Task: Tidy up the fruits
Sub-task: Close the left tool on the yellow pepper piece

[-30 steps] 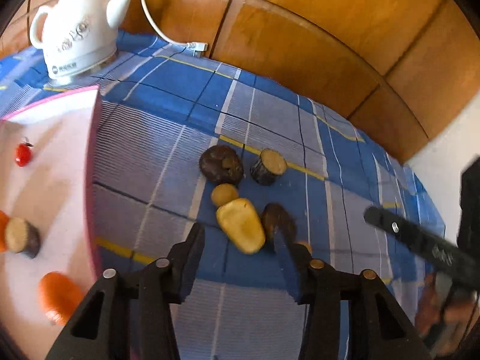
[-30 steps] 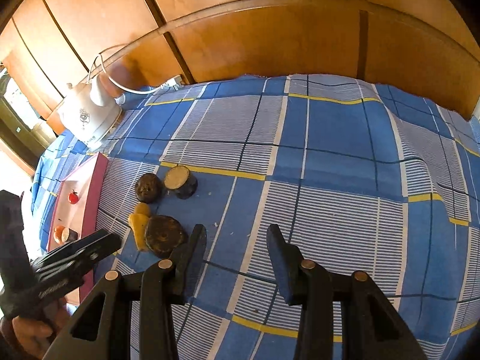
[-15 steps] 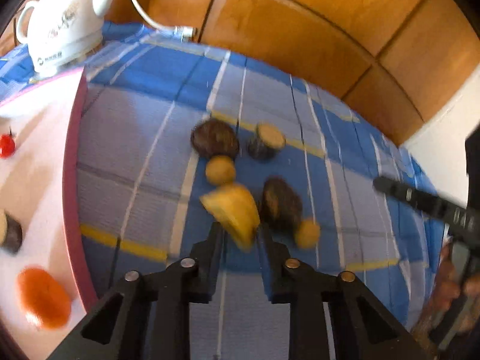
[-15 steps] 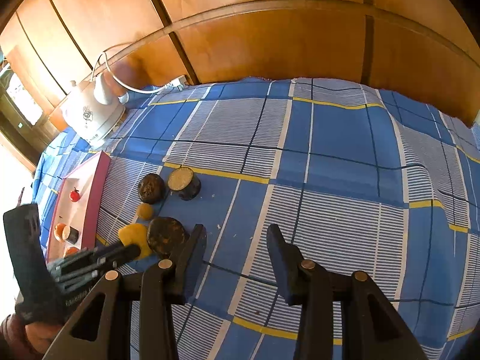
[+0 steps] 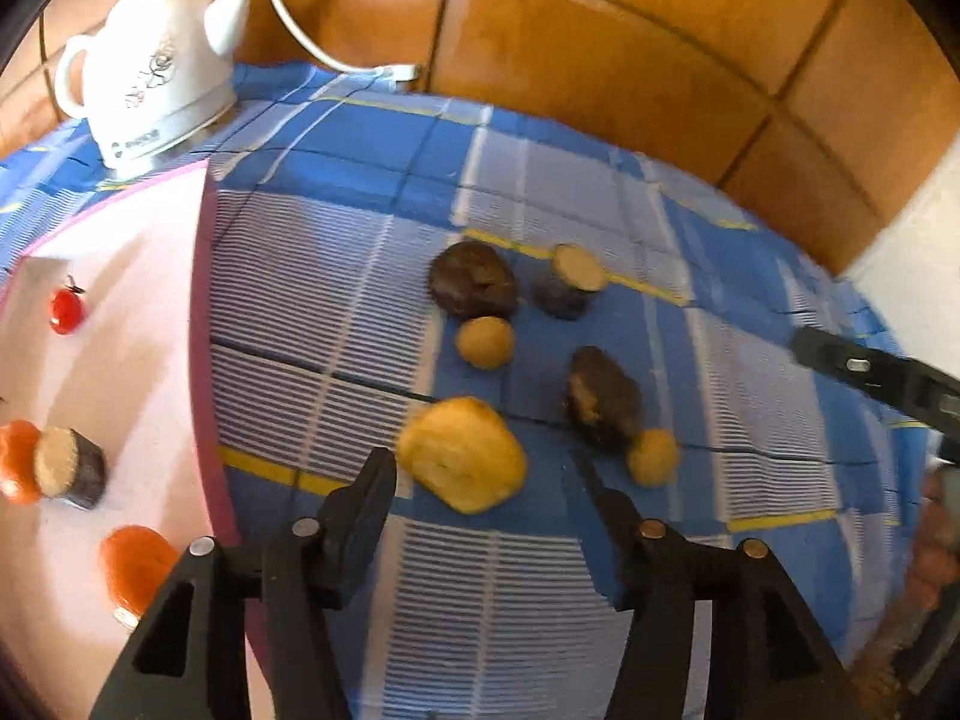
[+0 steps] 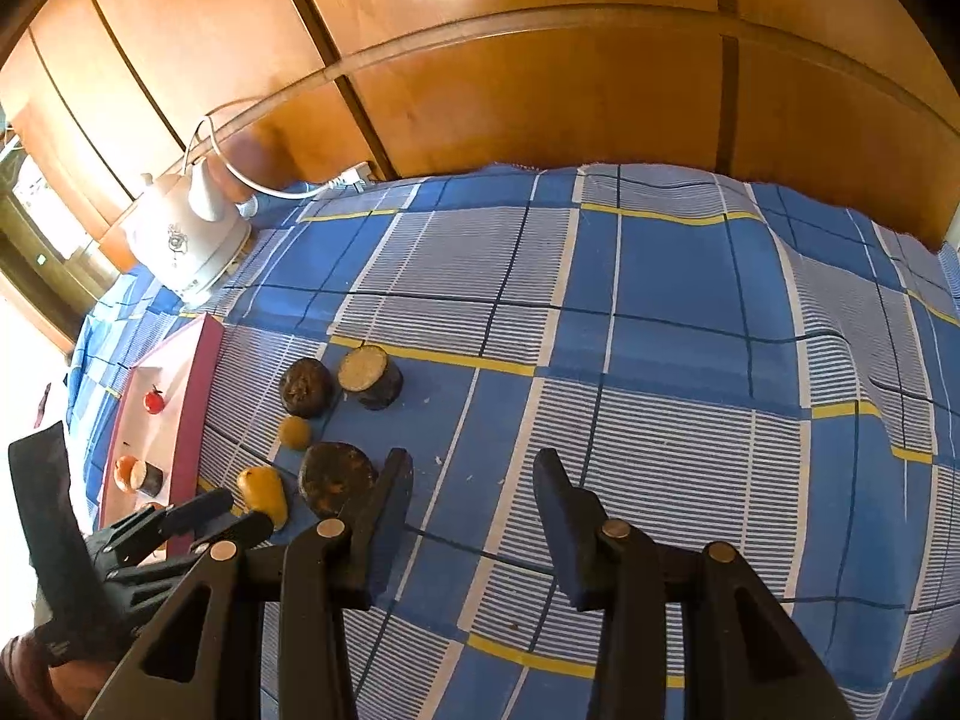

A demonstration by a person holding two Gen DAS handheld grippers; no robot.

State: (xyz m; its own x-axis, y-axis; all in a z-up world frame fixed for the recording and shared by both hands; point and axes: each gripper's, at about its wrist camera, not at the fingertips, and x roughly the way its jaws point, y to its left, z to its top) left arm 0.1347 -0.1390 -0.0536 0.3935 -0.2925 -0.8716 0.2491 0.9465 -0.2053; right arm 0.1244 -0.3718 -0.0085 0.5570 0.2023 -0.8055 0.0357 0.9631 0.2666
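The blue checked cloth [image 5: 336, 312] fills both views, same as a second ago, with the pink tray [image 5: 138, 324] at its left edge and the white kettle [image 5: 150, 90] behind that, neither one shifted. On the tray sit two orange fruits [image 5: 135, 564], a cut dark piece [image 5: 69, 468] and a small red fruit [image 5: 65, 311], unchanged. Now the action: the left gripper [image 5: 480, 468], which half a second ago had closed on the yellow fruit [image 5: 462, 453], is opening, and the fruit lies on the cloth between the fingers, nearer the left one (it has turned and slid toward the tray since the earlier frame). The right gripper [image 6: 474, 474] stays put, jaws apart with nothing but cloth between them. Two dark fruits [image 5: 474, 288], another cut piece [image 5: 573, 282] and two small yellow balls [image 5: 485, 341] remain loose on the cloth.
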